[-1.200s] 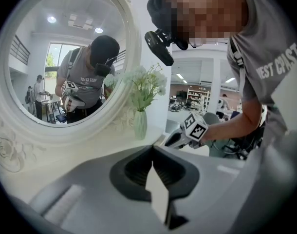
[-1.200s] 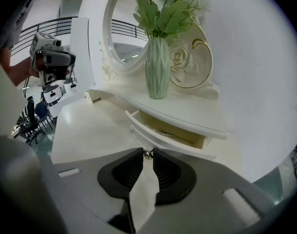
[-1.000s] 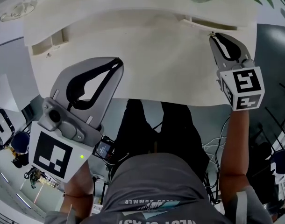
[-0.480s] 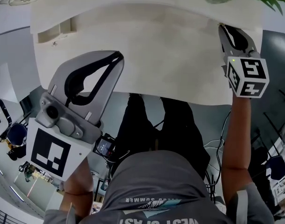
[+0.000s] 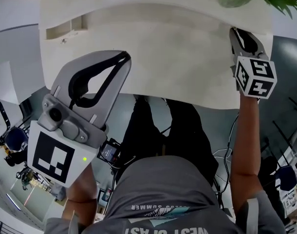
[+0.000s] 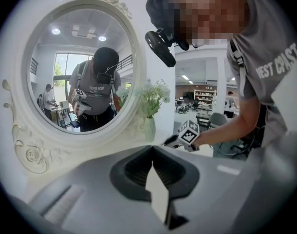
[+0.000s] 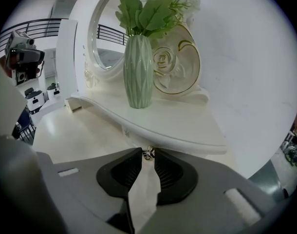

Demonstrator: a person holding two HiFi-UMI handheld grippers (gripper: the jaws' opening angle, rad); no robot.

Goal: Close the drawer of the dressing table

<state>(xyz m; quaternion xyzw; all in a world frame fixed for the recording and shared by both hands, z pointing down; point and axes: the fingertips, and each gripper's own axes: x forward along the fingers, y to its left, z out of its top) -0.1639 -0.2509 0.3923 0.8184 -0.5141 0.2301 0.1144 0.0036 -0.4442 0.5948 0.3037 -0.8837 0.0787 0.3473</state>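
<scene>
right tongs [image 7: 148,151] clenched on the small metal knob [image 7: 148,155] of the drawer [image 7: 132,131], pinched at the very tips. Drawer lies dead ahead of them, tucked under the lip of the tabletop [image 7: 187,123] that carries the vase [image 7: 138,72]; looks near flush, only a thin seam showing. Slide axis runs in line with these tongs, so a straight push forward should seat it. left tongs [image 6: 152,149] closed on nothing, held up facing the mirror [image 6: 80,67], well apart from the drawer; right hand is the nearer one

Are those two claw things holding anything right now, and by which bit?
The right gripper pinches the small drawer knob of the dressing table between its jaw tips. The left gripper is shut on nothing.
</scene>
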